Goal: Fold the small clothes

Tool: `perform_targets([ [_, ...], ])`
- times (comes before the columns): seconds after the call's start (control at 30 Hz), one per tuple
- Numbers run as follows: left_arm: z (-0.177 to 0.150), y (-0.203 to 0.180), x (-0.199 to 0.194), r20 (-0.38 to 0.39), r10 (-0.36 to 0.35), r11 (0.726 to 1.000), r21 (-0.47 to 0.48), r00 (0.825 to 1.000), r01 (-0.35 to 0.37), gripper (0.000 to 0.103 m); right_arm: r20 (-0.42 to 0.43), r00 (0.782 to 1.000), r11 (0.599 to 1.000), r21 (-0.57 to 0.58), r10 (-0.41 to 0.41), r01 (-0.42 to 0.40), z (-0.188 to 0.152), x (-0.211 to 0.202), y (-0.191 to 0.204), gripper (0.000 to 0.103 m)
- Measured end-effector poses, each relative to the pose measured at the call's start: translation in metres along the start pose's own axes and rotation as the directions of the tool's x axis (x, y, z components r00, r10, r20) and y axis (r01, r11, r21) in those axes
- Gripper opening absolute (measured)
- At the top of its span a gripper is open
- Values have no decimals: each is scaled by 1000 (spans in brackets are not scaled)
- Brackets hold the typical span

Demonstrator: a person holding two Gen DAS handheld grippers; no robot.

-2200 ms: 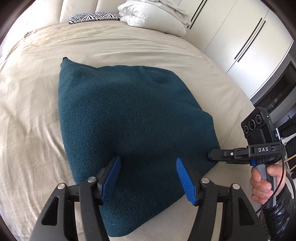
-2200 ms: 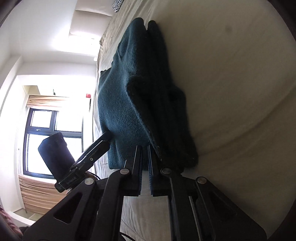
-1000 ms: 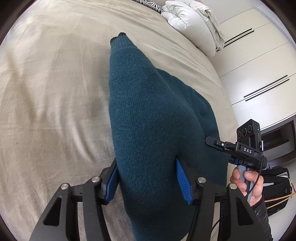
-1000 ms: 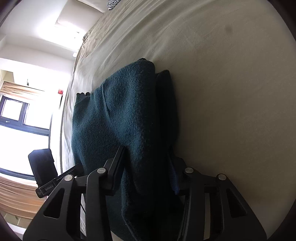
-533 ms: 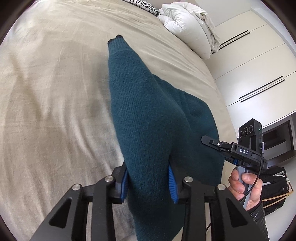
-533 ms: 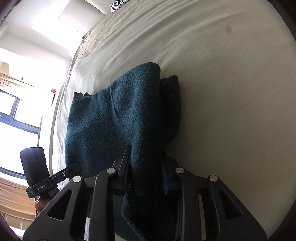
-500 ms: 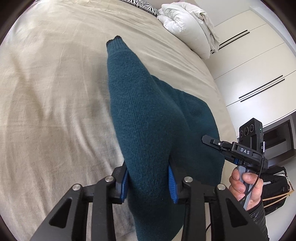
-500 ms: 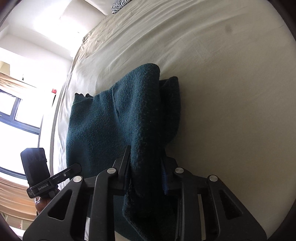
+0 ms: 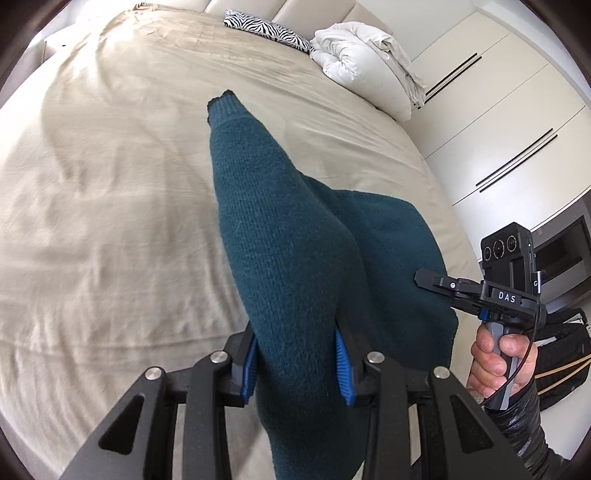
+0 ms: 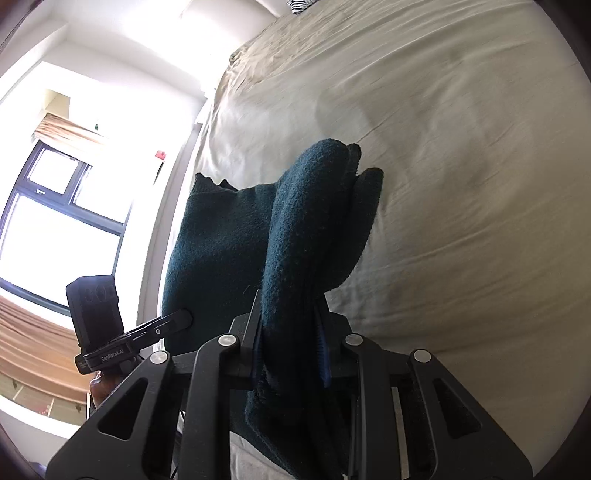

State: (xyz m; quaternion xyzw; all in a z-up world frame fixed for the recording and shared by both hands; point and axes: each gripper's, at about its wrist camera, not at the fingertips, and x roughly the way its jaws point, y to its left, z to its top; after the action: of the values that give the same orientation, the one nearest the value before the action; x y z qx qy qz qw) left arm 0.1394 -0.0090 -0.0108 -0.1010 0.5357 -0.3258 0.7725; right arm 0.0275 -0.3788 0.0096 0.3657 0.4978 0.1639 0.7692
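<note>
A dark teal knit sweater [image 9: 288,236], folded into a thick bundle, is held by its near edge above the beige bed [image 9: 110,184]. My left gripper [image 9: 297,365] is shut on one bunched corner, its blue pads [image 9: 341,365] pressing the fabric. The far ribbed tip [image 9: 221,105] trails toward the bed. The right gripper [image 9: 428,277] shows at the right of the left wrist view, a hand [image 9: 495,354] on its handle. In the right wrist view my right gripper [image 10: 290,350] is shut on the sweater [image 10: 306,229], several layers thick there. The left gripper [image 10: 181,317] grips the other corner.
A zebra-print pillow [image 9: 266,29] and a rolled white duvet [image 9: 365,62] lie at the head of the bed. White wardrobe doors [image 9: 517,129] stand on the right, a black bag [image 9: 565,350] below them. A bright window [image 10: 55,221] lies beyond the bed's other side.
Both grippers' jaws have closed from wide around the sweater's near edge to pressing on it. Both have then risen, lifting that edge off the bed, and more of the room shows.
</note>
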Motion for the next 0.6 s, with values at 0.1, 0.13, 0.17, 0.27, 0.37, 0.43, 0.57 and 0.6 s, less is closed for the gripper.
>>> perform_targets([
  [0.1,-31,14,-17,-2,37,999,1,999,-37,37,-36,999,1000,-24,4,-5,-30,19,18,21],
  [0.13,-41,21,-19,-7,42,999,-9,999,-42,38,-48,999,1000,-17,8,-9,-40,27,20,21],
  [0.17,-51,29,-20,-13,43,999,-23,999,-44,38,-57,998,1000,-1,12,-12,-49,35,19,21],
  [0.27,-75,52,-17,-30,57,996,-65,998,-59,39,-83,996,999,36,17,-14,-71,60,11,21],
  [0.37,-89,75,-15,-11,21,992,-125,1000,-22,42,-73,997,996,88,6,1,-86,72,-5,21],
  [0.43,-93,81,-14,2,-9,989,-150,1000,10,45,-69,997,990,137,30,-20,-90,75,-21,22],
  [0.57,-93,82,-10,10,-6,989,-147,1000,7,51,-63,996,986,160,56,-46,-98,79,-36,24],
  [0.6,-93,82,-9,10,-11,988,-153,1000,12,53,-64,997,988,146,53,-43,-100,80,-36,26],
])
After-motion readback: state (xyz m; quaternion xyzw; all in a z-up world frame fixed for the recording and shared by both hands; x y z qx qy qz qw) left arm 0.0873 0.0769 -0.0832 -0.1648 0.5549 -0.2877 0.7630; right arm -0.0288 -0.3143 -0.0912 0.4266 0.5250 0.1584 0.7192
